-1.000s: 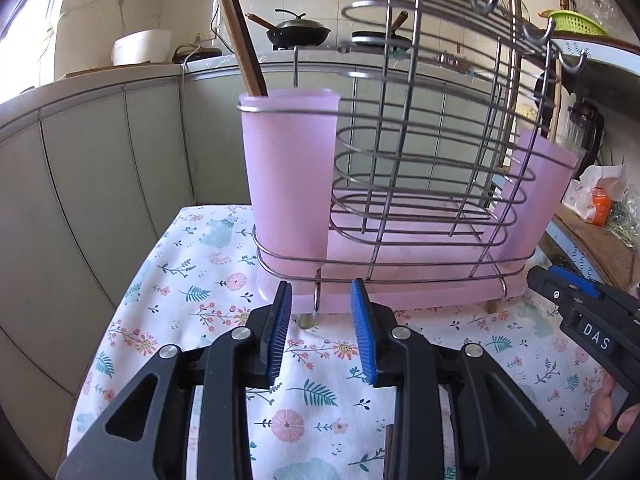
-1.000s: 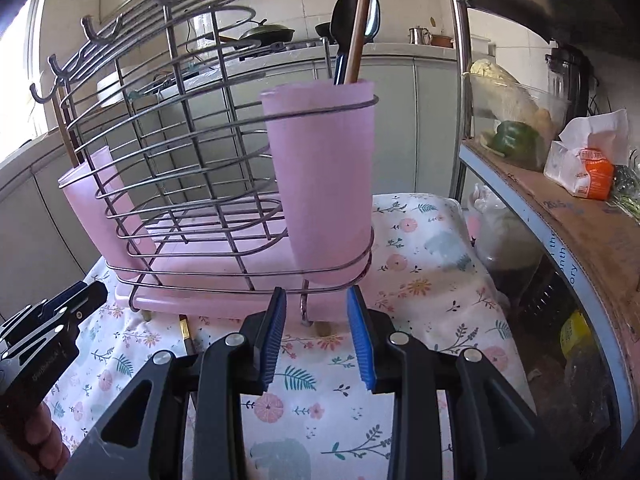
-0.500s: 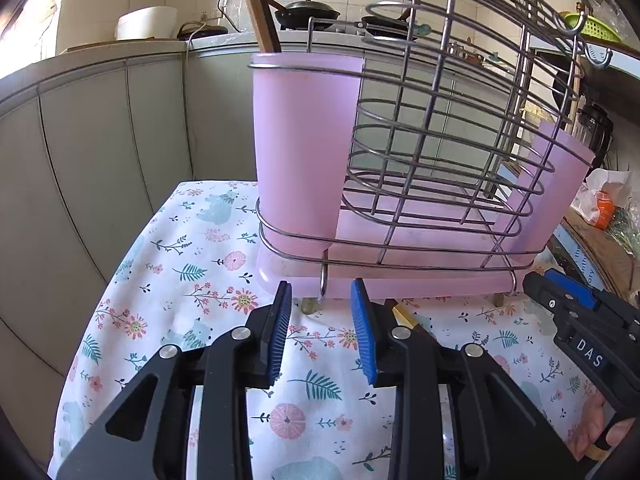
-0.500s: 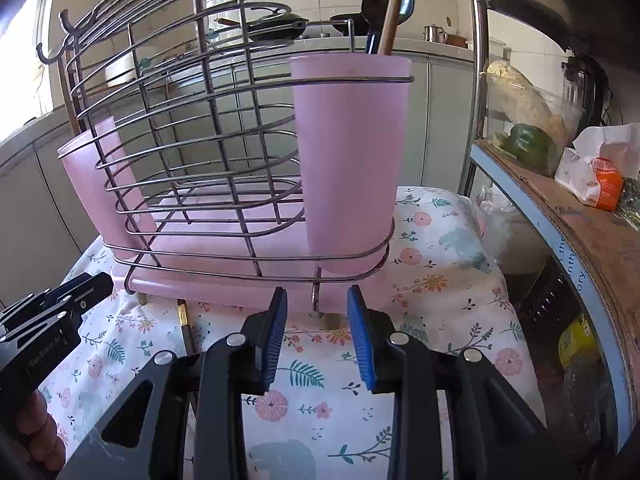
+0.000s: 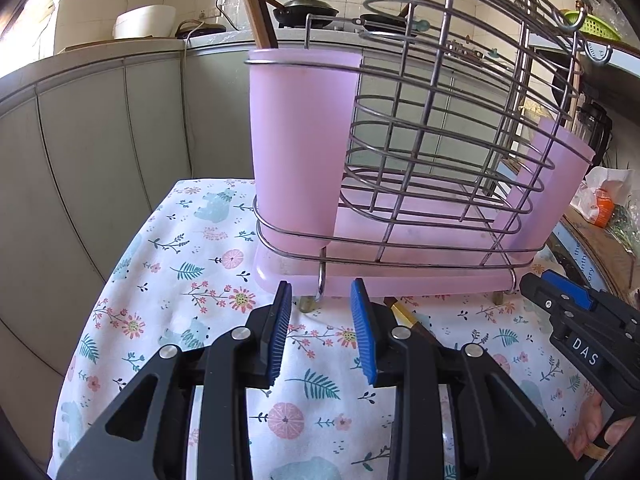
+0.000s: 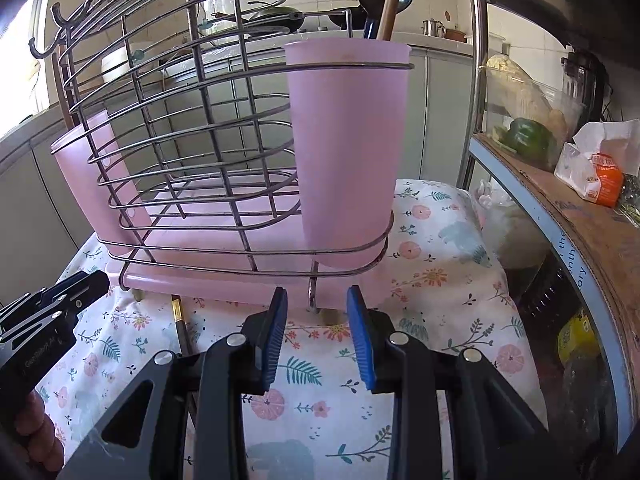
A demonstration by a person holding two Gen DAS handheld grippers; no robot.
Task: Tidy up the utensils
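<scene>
With both the left gripper point(image 5: 322, 334) and right gripper point(image 6: 318, 336) apart and empty before the rack point(image 5: 440, 184), reach next for the knife point(image 5: 404, 314) under it.

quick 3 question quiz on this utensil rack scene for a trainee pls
1. True or false: the left tool grips a rack leg.
2. What sticks out of the pink cup nearest the right tool? A) wooden handle and dark spoon B) whisk C) nothing
3. What lies on the floral cloth under the rack's front edge?

Key: 1 false, its pads are apart around nothing. 2 A. 3 a dark, gold-banded utensil.
</scene>
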